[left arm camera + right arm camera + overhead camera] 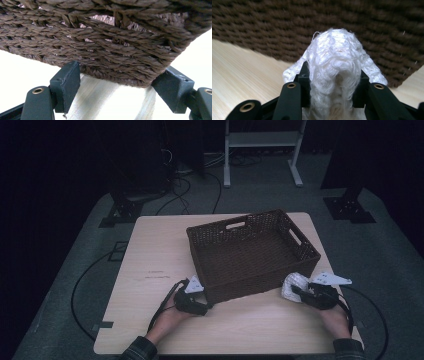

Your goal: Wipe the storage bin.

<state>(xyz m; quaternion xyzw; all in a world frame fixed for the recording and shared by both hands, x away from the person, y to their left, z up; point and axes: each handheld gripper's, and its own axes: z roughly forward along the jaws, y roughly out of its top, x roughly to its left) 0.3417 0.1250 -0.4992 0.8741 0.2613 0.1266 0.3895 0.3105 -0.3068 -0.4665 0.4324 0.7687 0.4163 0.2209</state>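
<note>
Right gripper (332, 92): fingers clamped on white knit cloth (337, 65), weave legible close up. Left gripper (115, 82): fingers spread, straddling brown wicker basket (250, 251) corner; high view shows basket interior bare.

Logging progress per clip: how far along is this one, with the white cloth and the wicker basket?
Early stage. Done: the right gripper has its jaws shut on the white cloth, held just outside the near right corner of the basket. In hand: the left gripper, jaws open, sits at the basket's near left corner, apparently steadying it. Left: the basket looks empty, so the cloth likely still has to go in.
</note>
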